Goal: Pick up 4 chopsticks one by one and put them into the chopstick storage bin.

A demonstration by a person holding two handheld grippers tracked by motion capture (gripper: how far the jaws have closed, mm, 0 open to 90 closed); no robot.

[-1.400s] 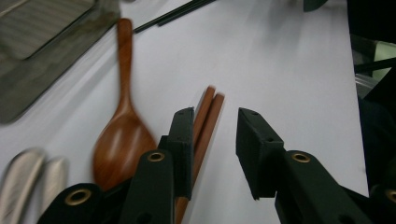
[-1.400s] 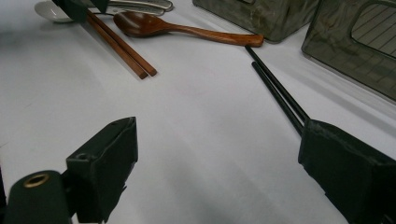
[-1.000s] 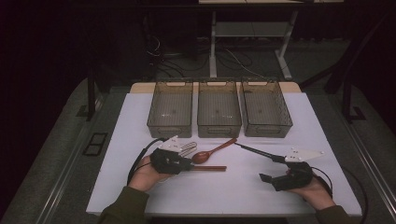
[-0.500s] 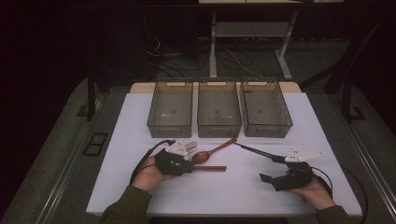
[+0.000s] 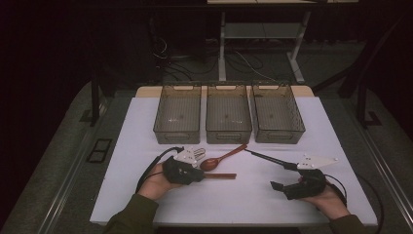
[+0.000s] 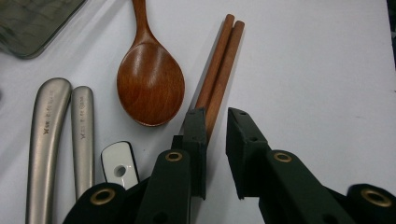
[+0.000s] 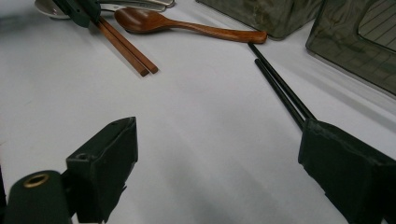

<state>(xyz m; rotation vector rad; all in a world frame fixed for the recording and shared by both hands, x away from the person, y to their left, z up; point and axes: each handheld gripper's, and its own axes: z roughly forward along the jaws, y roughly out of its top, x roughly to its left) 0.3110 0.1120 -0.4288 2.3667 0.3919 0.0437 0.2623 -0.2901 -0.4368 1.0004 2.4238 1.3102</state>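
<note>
Reaching for the brown chopsticks (image 6: pixel 218 70) with the left tongs (image 6: pixel 215 121).

Lying flat on the white worktop (image 5: pixel 146 126), the two brown chopsticks sit side by side, just beside the wooden spoon (image 6: pixel 150 81). One end of the sticks goes into the thin gap between the left tongs' jaws. The jaws are close together, but I cannot tell if they squeeze the sticks yet. Two silver handles (image 6: pixel 60 130) and a small white piece (image 6: pixel 119 163) lie next to the spoon. The right tongs (image 7: pixel 217 154) rest low on the worktop with jaws wide apart and nothing between them. Black chopsticks (image 7: pixel 280 88) lie near the right jaw. Three see-through bins (image 5: pixel 228 114) stand in a row behind everything.
</note>
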